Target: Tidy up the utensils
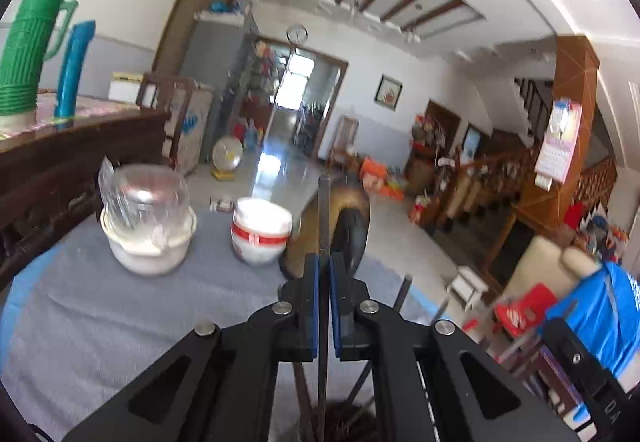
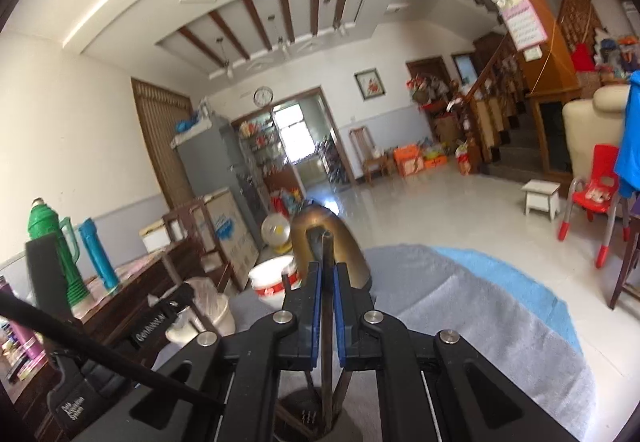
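On the grey cloth (image 1: 120, 322) over the table, both views catch the same bronze ladle, but from diff sides. Left wrist view: left gripper (image 1: 324, 266) has its blue pads (image 1: 315, 306) pressed together on a thin dark utensil handle (image 1: 323, 210) that runs up btwn them; ladle bowl (image 1: 352, 218) shows edge-on just right of the handle, blurred. Can't tell if that handle belongs to the ladle. Below the fingers, a dark holder (image 1: 340, 422) w/ other sticks in it, only partly seen.

Right wrist view: right gripper (image 2: 326, 274) likewise clamped, pads (image 2: 316, 306) tight on a dark handle (image 2: 328, 262); ladle (image 2: 328, 246) seen more face-on here, rounded back twd the room. Holder mouth (image 2: 304, 414) visible under the fingers w/ a few dark sticks in it.

Only left view shows the white pot (image 1: 148, 242) w/ clear bag on top, clearly; right view gets just a corner of it (image 2: 216, 314). Red-banded white bowl (image 1: 260, 234) sits just left of the ladle in left view; in right view it (image 2: 272, 278) peeks out behind the finger. Only right view shows the other gripper's body (image 2: 80, 362) at lower left, plus blue cloth edge (image 2: 520, 282) past the grey. Green flask (image 1: 32, 42) & blue bottle (image 1: 74, 70) on the sideboard in both.
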Demonstrator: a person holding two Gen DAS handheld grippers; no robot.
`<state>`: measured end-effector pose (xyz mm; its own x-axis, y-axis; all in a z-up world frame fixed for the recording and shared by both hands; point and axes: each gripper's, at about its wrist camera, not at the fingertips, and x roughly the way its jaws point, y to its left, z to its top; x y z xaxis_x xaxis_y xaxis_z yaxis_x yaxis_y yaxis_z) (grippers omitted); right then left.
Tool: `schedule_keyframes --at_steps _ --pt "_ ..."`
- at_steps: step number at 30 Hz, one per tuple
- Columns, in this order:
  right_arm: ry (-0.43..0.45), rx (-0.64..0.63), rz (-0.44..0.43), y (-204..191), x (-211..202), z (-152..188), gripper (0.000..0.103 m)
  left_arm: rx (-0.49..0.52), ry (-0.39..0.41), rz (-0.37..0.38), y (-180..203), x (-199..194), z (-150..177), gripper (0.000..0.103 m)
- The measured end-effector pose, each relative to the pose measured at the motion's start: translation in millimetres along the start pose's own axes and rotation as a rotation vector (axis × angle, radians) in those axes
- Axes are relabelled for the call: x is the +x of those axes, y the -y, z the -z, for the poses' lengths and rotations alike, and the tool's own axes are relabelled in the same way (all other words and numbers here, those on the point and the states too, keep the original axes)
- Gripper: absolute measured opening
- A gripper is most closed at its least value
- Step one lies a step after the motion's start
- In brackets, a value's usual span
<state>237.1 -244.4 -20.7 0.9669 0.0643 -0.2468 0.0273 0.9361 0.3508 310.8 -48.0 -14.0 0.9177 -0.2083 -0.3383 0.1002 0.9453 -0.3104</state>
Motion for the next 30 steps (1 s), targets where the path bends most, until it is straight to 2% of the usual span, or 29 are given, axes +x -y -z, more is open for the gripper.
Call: schedule_keyframes --at_steps 4,7,9,11,13,14,16,18,20,25,30 --pt "-0.071 0.032 -0.033 15 2 8 0.008 0.035 -0.087 0.04 1 -3 12 0.005" --pt "-0.119 0.064 -0.05 29 -4 13 0.008 0.059 -0.135 0.062 -3 -13 18 0.011" --pt "-0.148 0.094 -0.062 37 -4 15 0.009 0.072 -0.179 0.068 -7 -21 21 0.046" --pt "-0.174 0.134 -0.084 48 -10 17 0.012 0.09 -0.197 0.058 -11 -30 24 0.058" --pt "-0.188 0.167 -0.109 59 -18 19 0.019 0.116 -0.231 0.045 -15 -38 27 0.069" --pt "-0.191 0.178 -0.116 64 -23 21 0.03 0.131 -0.257 0.028 -18 -43 31 0.073" --pt "-0.194 0.194 -0.128 70 -32 25 0.066 0.17 -0.282 -0.022 -22 -55 38 0.076" --pt "-0.176 0.184 -0.119 75 -43 32 0.067 0.225 -0.302 -0.079 -22 -63 45 0.082" --pt "-0.184 0.155 -0.103 73 -51 37 0.067 0.258 -0.303 -0.129 -23 -71 49 0.083" --pt "-0.216 0.11 -0.093 65 -60 48 0.067 0.298 -0.253 -0.234 -20 -99 49 0.087" --pt "-0.207 0.074 -0.116 47 -78 51 0.067 0.341 -0.209 -0.307 -14 -121 46 0.092"
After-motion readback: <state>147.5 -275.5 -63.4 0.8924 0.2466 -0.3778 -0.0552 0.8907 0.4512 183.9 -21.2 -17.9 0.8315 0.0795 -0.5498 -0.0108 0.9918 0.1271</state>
